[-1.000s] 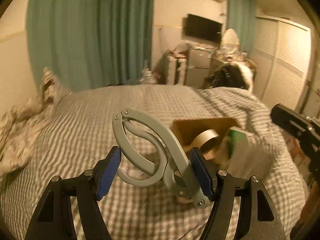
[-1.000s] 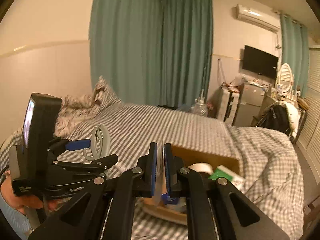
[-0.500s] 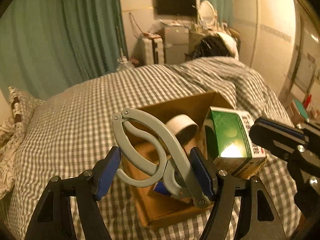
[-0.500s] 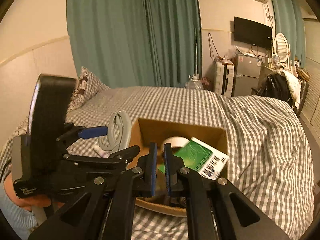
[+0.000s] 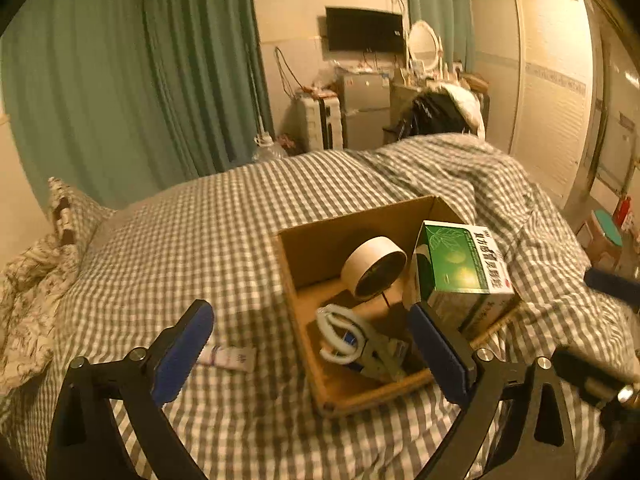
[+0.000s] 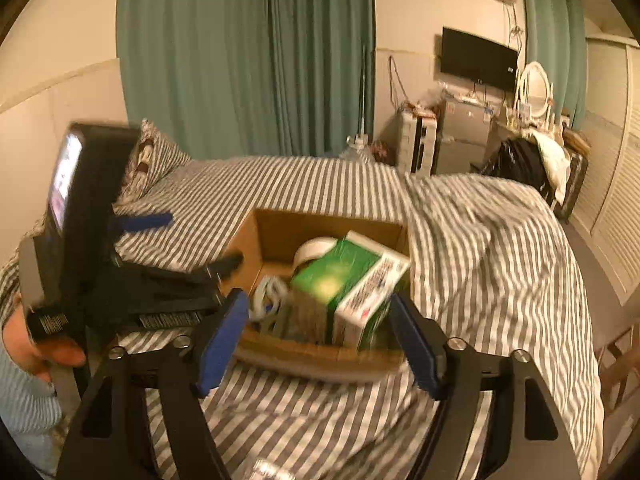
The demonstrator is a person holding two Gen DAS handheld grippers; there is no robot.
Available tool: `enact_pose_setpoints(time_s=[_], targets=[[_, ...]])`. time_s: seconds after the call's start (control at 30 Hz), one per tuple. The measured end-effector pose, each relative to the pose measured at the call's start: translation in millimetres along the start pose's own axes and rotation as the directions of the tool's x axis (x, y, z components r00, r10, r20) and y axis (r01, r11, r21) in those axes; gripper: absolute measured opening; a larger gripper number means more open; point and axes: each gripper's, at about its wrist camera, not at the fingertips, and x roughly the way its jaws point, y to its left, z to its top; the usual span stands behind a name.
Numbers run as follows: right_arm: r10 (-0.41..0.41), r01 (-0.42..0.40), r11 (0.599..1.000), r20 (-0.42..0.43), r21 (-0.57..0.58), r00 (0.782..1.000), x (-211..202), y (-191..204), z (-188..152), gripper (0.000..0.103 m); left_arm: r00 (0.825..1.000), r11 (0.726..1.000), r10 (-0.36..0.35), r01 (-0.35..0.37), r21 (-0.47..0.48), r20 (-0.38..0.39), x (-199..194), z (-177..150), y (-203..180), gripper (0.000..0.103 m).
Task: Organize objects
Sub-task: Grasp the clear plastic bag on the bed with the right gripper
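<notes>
Jaws of the left gripper stand wide apart at the bottom of the left wrist view, having just been opening, and nothing is pressed between the blue pads; the grey hand-grip tool lies loose beyond them on the floor of the cardboard box, at lower centre of the frame. The right gripper is likewise spread, its jaws also just opened, and the green carton sits tilted in the box between and beyond its pads without either pad seeming to touch it. In the left wrist view that carton leans against the box's right wall, with the roll of tape standing on edge just left of it at centre frame. The box rests on the checked bedspread that fills the middle of both views. I judge the step in hand to be the release: both items look dropped into the box and both claws are free. One small white tube lies on the bedspread at lower left of the left wrist view, near the left pad and outside the box. The next move probably calls for drawing both grippers clear of the box without nudging the leaning carton, then bringing the left one down over that tube, which lies flat on soft cloth and will need a low, narrow pinch
</notes>
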Motion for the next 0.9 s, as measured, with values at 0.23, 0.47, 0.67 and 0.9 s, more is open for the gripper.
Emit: enact_pose_setpoints(time_s=[0.23, 0.47, 0.67, 0.9], targets=[[-0.026, 0.028, 1.0, -0.206, 0.007, 0.978, -7.9, 38.1, -63.4, 0.082, 0.994, 0.995, 0.1, -0.099, -0.021, 0.037, -51.0, -59.0, 22.7, 0.103], [0.048, -0.012, 0.996, -0.424, 0.087, 0.904, 30.6, 62.3, -131.8, 0.082, 0.991, 0.989, 0.134, -0.135, -0.054, -0.007, -61.5, -122.5, 29.8, 0.103], [0.027, 0.078, 0.98, -0.507, 0.184, 0.861, 68.8, 48.9, -154.8, 0.082, 0.994, 0.993, 0.093, -0.097, -0.064, -0.064, -46.4, -151.1, 30.8, 0.103], [-0.025, 0.124, 0.983, -0.563, 0.138, 0.826, 95.8, 49.8, -168.5, 0.082, 0.993, 0.994, 0.069, -0.076, -0.072, -0.098, -31.8, -166.1, 35.0, 0.103]])
